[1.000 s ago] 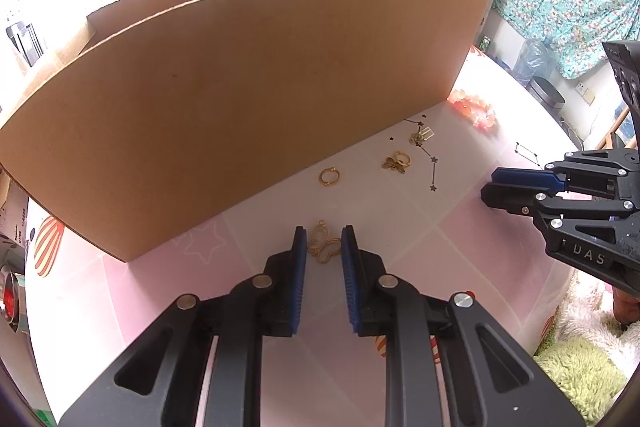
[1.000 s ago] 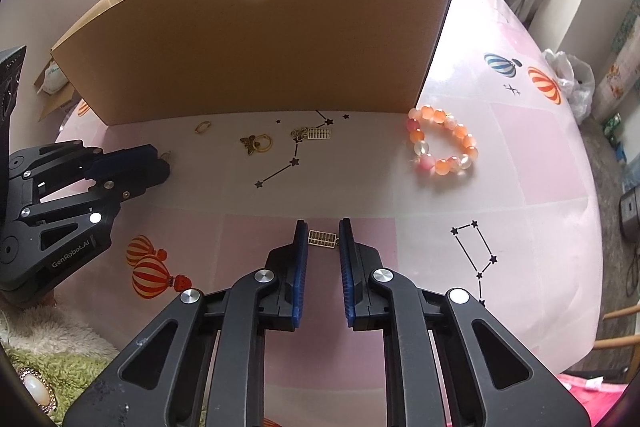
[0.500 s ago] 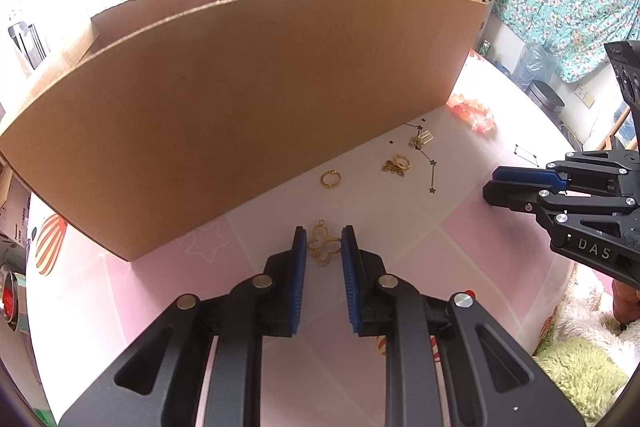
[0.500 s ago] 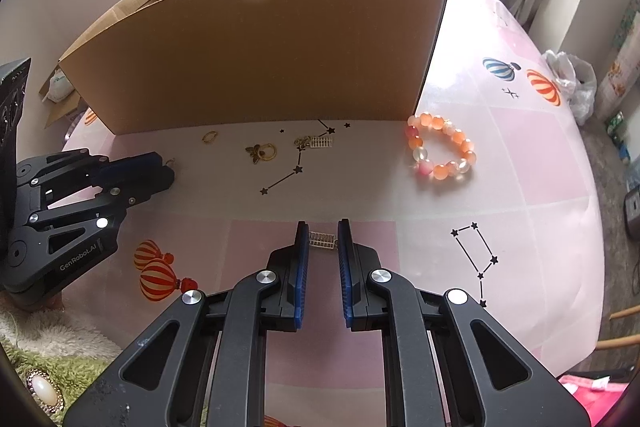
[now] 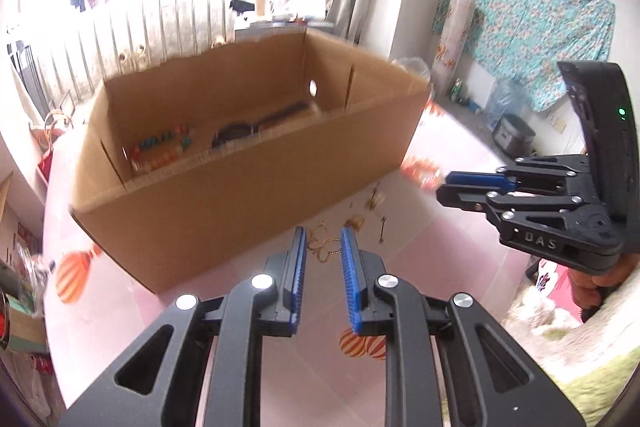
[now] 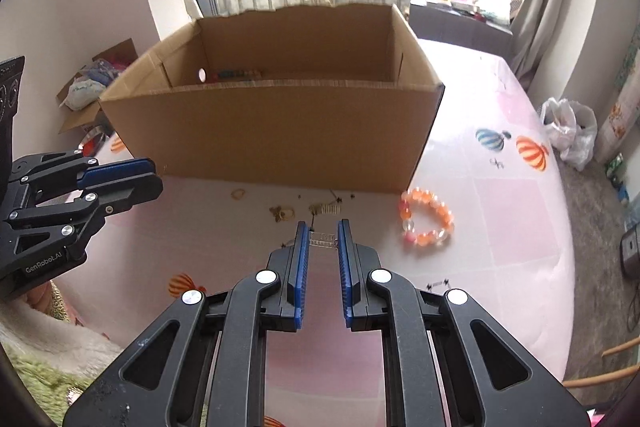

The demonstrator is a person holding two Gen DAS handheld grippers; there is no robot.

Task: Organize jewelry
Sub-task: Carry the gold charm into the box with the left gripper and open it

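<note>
We work at the cardboard box, the biggest thing here, which stands open on the pink table with some pieces already lying on its floor behind the near wall. The step in hand, as we judge it, is to carry two small pieces over that near wall and let them fall inside. Our left gripper is clenched on a gold openwork piece, a thin looped thing that hangs between the blue pads, in front of the box and above the table. Our right gripper is closed on a small pale comb-like ornament, caught at both ends between its pads, also on our side of the box. To do this well, we keep both grips firm, because the pieces are light and thin and can slip out sideways if the pads relax. We lift enough that the hanging gold piece passes clear over the cardboard edge — a snag there can pull it free. We release only when the tips are well inside the opening, and one hand after the other, so that we see where each piece lands. On the table the orange bead bracelet, a gold ring and two other little charms near the box wait — these come after.
</note>
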